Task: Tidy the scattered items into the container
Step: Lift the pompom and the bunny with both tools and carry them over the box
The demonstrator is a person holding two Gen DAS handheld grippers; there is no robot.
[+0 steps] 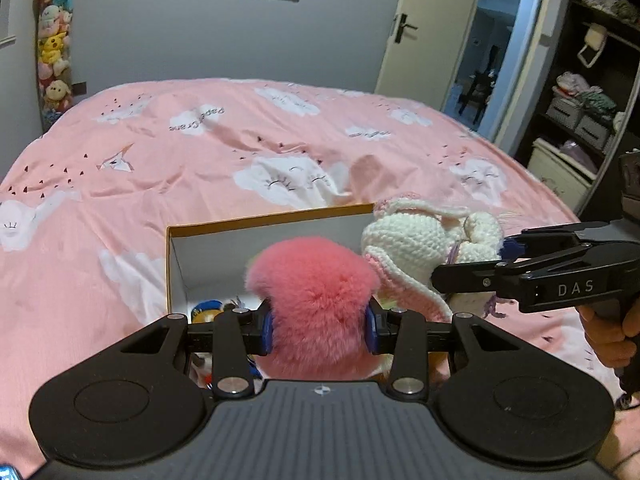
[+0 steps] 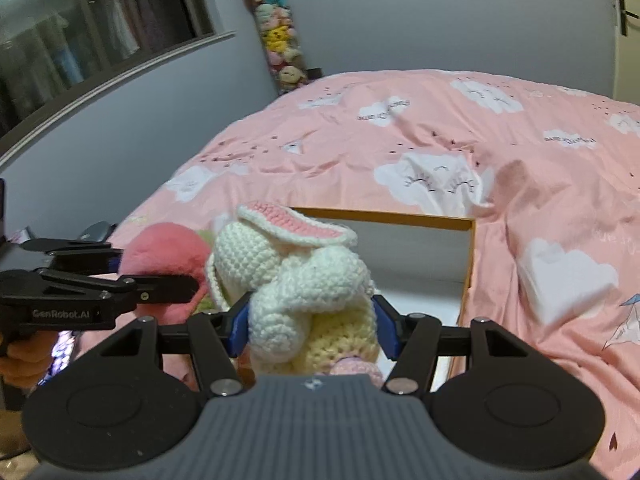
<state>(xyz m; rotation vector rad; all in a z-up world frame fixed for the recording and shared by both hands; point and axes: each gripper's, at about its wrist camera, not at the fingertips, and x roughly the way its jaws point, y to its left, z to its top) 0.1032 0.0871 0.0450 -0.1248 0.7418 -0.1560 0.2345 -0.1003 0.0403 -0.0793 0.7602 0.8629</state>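
- Clamping a pink fluffy toy (image 1: 316, 300) between the blue pads of the left gripper (image 1: 319, 330), jaws partly closed on its sides.
- Pinching a white crochet bunny (image 2: 296, 280) in the right gripper (image 2: 312, 326), jaws fairly wide around the soft body, pink-lined ear flopping on top.
- Hanging side by side, both toys just above the near edge of the open box (image 1: 256, 226) on the pink bedspread (image 1: 160, 152); drop point lying forward and below both grippers, neither clearly nearer.
- Already holding small toys (image 1: 208, 309) on the box floor, partly hidden.
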